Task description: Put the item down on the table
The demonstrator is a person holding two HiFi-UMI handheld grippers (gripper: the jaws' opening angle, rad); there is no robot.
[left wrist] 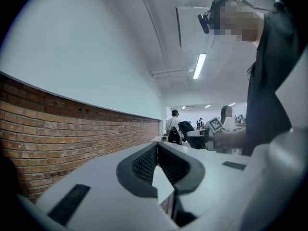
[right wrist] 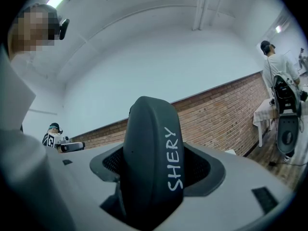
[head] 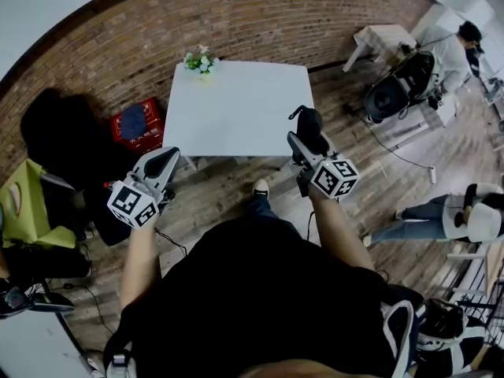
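The right gripper (right wrist: 156, 170) is grasping a dark grey case (right wrist: 150, 143) that is showing the white writing "SHERY". The case is standing upright between its jaws, by the near right corner of the white table (head: 236, 109). The left gripper (left wrist: 156, 150) is holding its jaws together, with nothing between them.

I can read one word: SHERY, in white capitals, on the dark item (right wrist: 153, 158) clamped between the jaws of my right gripper (right wrist: 154, 177). The letters run lengthwise along the item's narrow curved edge, reading from bottom to top, a little right of its middle line. In the head view that lettering is too small to read. The marker cube (head: 335, 177) just behind the item and the other cube (head: 132, 205) well to its left show only black-and-white square patterns, no letters or numbers.
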